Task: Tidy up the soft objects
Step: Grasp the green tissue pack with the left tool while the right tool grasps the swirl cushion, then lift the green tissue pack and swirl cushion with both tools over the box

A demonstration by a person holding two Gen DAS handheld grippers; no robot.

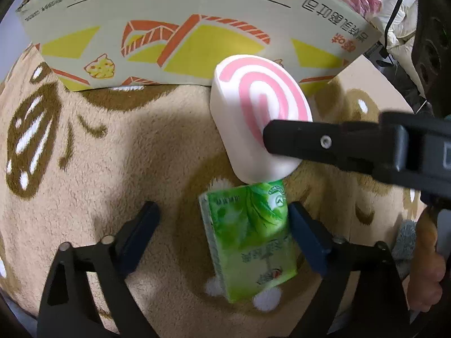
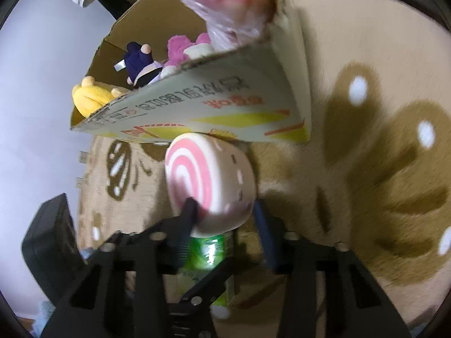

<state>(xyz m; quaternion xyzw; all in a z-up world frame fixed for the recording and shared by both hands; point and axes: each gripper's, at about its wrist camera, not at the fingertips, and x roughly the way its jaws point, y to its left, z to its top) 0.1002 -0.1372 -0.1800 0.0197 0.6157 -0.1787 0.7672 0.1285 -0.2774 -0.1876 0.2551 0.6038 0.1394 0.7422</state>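
Blurred in the right wrist view, cut off at top: a pink bagged bundle over the cardboard box. Right gripper clamped on the pink-swirl cushion at frame centre, lower edge hidden. Left gripper spread, not gripping; green tissue pack lying between its fingers (touching the right-hand one) on the beige rug.

roll toy before box, on tissue pack
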